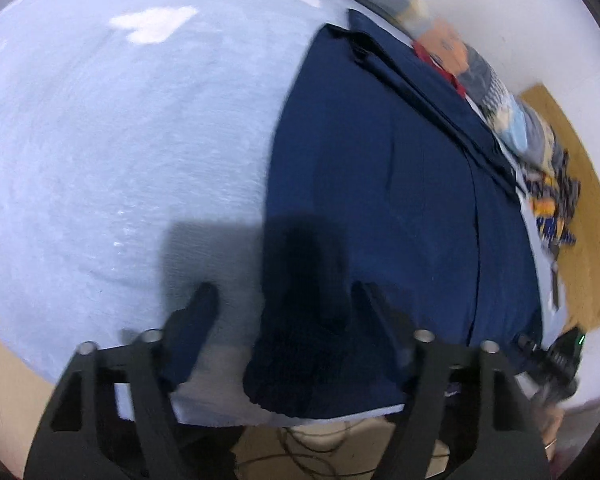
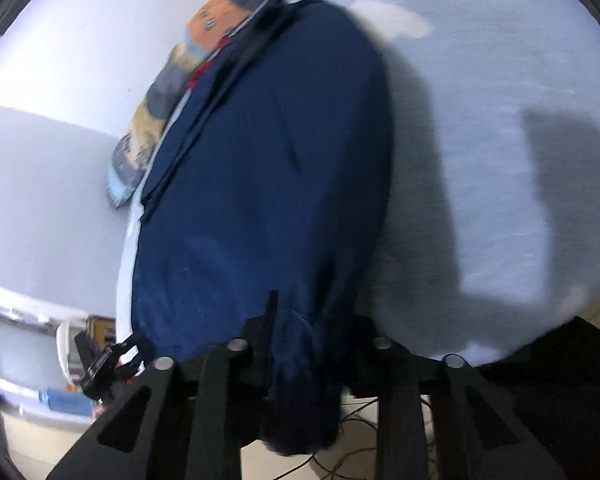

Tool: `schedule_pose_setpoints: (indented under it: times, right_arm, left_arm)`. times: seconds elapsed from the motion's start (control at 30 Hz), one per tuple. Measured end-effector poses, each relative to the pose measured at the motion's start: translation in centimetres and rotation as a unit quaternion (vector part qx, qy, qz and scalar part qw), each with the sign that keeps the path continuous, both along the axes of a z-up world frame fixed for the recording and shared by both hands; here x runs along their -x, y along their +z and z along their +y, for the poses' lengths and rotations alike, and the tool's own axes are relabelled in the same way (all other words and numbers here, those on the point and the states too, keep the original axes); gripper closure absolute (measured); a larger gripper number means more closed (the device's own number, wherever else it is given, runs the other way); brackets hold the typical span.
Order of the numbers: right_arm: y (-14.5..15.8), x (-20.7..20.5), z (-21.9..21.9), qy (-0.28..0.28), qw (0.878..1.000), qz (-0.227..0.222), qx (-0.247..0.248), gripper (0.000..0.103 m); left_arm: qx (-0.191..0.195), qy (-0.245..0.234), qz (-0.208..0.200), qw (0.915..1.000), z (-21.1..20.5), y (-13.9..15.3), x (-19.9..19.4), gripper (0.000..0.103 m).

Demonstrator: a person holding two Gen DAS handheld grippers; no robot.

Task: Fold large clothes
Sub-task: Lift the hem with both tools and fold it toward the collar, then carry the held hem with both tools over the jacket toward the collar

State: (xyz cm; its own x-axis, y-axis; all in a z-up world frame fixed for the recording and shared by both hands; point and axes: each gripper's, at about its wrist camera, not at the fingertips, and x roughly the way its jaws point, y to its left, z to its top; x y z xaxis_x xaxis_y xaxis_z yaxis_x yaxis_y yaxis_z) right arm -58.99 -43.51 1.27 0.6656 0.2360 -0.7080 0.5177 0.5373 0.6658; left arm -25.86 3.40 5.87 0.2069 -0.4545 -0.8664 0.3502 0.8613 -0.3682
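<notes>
A large navy blue garment (image 1: 380,180) lies flat on the light blue table (image 1: 120,140), and its near end hangs over the front edge. My left gripper (image 1: 288,304) straddles the garment's ribbed near corner (image 1: 296,344). One finger rests over the cloth. Bare table shows between the other finger (image 1: 200,312) and the cloth, so the jaws stand open. In the right wrist view the same garment (image 2: 268,160) runs away from me. My right gripper (image 2: 314,316) is shut on a bunched fold of its near edge (image 2: 304,392), which droops below the fingers.
A heap of patterned clothes (image 1: 500,92) (image 2: 204,28) lies along the garment's far side, by the wall. Wooden flooring (image 1: 580,200) shows beyond the table. A black device with a green light (image 1: 560,356) sits by the garment's near right corner. Cables (image 1: 300,448) trail below the table's front edge.
</notes>
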Motion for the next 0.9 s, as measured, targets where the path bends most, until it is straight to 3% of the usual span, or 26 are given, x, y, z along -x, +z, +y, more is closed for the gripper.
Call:
schedule_pose_setpoints:
  times: [0.03, 0.1, 0.33, 0.5, 0.6, 0.63, 0.77, 0.8, 0.87, 0.9]
  right_arm:
    - [0.0, -0.1, 0.1, -0.002, 1.0, 0.011, 0.014, 0.078]
    - [-0.5, -0.3, -0.1, -0.01, 0.999, 0.026, 0.017, 0.078]
    - [-1.1, 0.4, -0.5, -0.02, 0.999, 0.028, 0.002, 0.077]
    - [-1.0, 0.1, -0.5, -0.018, 0.999, 0.028, 0.004, 0.077]
    - [-1.1, -0.4, -0.3, -0.016, 0.999, 0.03, 0.008, 0.077]
    - [-1.2, -0.5, -0.3, -0.016, 0.999, 0.03, 0.007, 0.077]
    - [-1.2, -0.5, -0.4, -0.02, 0.999, 0.029, -0.001, 0.078]
    - [-1.2, -0.5, -0.4, -0.02, 0.999, 0.031, 0.002, 0.081]
    - [-0.9, -0.7, -0.1, -0.012, 0.999, 0.037, 0.022, 0.087]
    - [-0.7, -0.8, 0.1, -0.007, 0.999, 0.038, 0.032, 0.091]
  left_arm:
    - [-0.008, -0.007, -0.008, 0.9999, -0.3, 0.3, 0.1, 0.057]
    - [-0.008, -0.011, -0.013, 0.9998, -0.4, 0.4, 0.0, 0.06]
    - [-0.02, -0.05, -0.035, 0.998, -2.0, 0.5, 0.9, 0.056]
    - [-0.022, -0.108, -0.107, 0.9881, -4.1, 2.6, 3.3, 0.057]
    - [-0.053, -0.088, -0.073, 0.992, -4.4, 0.7, 2.1, 0.057]
    - [-0.054, -0.084, -0.067, 0.9927, -4.6, 0.3, 1.7, 0.053]
    - [-0.055, -0.084, -0.07, 0.9925, -5.2, 0.1, 1.6, 0.044]
    - [-0.059, -0.087, -0.079, 0.9913, -5.6, 0.2, 1.8, 0.049]
    - [-0.058, -0.1, -0.099, 0.9884, -6.2, 0.8, 2.5, 0.075]
    - [-0.051, -0.103, -0.107, 0.9876, -6.3, 1.3, 2.7, 0.077]
